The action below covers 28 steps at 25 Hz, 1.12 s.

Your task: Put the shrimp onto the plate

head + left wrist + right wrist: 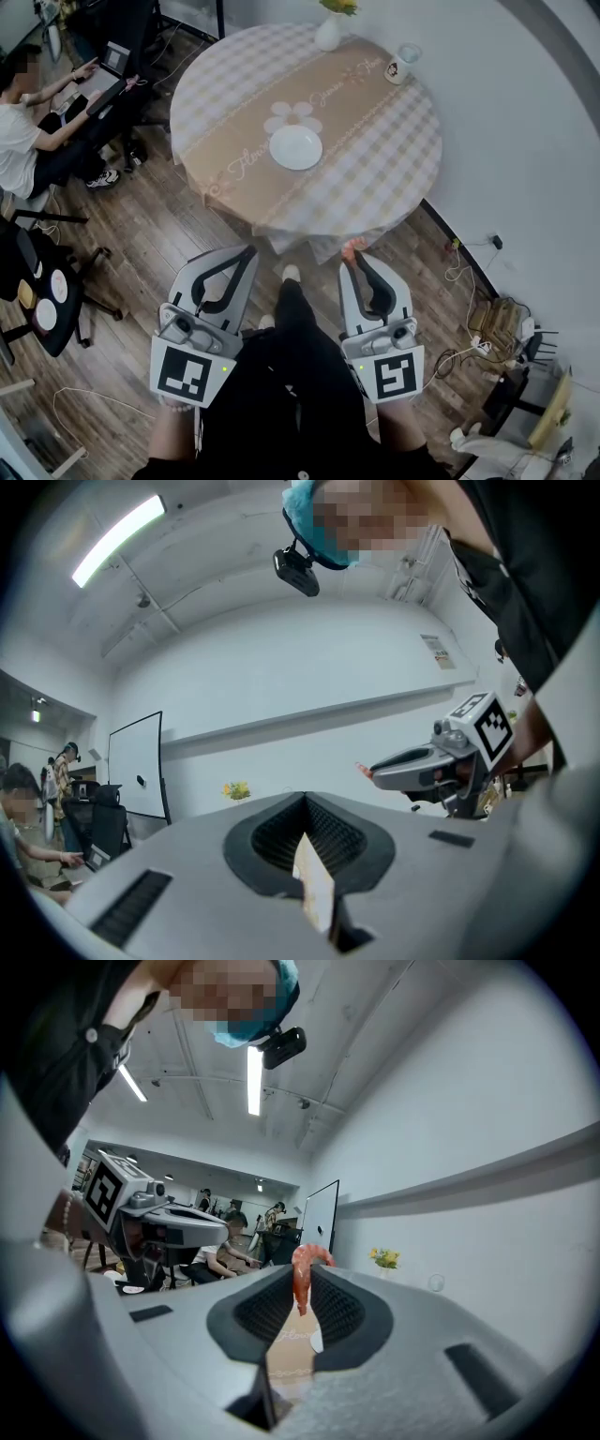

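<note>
Right gripper [354, 253] is pinching the shrimp [302, 1277] at the very tips of its jaws, the orange body curling up over them and its tail hanging down between the ribbed pads. Seen from the head view, this gripper is hanging in front of the person's body, above the wooden floor [159, 234] and just short of the near edge of the round counter [375, 159], so the shrimp is sitting well apart from the plate [295, 147]. That white plate is lying empty near the middle of the counter, on the beige band running across the checked cloth. Left gripper [247, 253] is hovering beside the right one at about the same level, its jaws drawn together at the tips and gripping nothing. A white vase [328, 33] with yellow flowers and a mug [403, 64] are standing at the counter's far edge. Off to the left, a seated person [19, 141] is working at a laptop.
</note>
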Motion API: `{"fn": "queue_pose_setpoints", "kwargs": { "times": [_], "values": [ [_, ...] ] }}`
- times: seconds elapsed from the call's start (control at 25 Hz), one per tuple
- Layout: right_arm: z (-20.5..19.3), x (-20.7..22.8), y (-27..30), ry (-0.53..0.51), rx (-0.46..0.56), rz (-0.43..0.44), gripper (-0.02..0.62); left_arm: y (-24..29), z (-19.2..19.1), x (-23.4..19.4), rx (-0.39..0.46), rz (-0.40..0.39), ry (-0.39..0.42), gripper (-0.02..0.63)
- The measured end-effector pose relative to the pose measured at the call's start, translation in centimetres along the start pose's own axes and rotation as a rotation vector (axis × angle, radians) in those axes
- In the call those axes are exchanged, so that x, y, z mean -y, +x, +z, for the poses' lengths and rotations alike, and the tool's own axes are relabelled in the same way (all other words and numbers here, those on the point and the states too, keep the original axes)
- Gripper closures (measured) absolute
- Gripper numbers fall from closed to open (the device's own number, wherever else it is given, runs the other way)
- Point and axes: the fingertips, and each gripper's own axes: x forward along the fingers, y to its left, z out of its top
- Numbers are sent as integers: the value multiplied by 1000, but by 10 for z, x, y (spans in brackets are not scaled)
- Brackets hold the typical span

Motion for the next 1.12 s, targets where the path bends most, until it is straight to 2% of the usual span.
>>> {"fn": "queue_pose_setpoints", "kwargs": {
  "times": [0.16,0.52,1.12],
  "values": [
    [-9,9,10,27,-26,15,552,14,-1,-7,-5,9,3,606],
    [-18,45,48,34,-17,43,552,60,-9,-25,-20,29,-2,606],
    [-34,110,129,56,-25,139,552,141,-18,-75,-70,113,-22,606]
  ]
}}
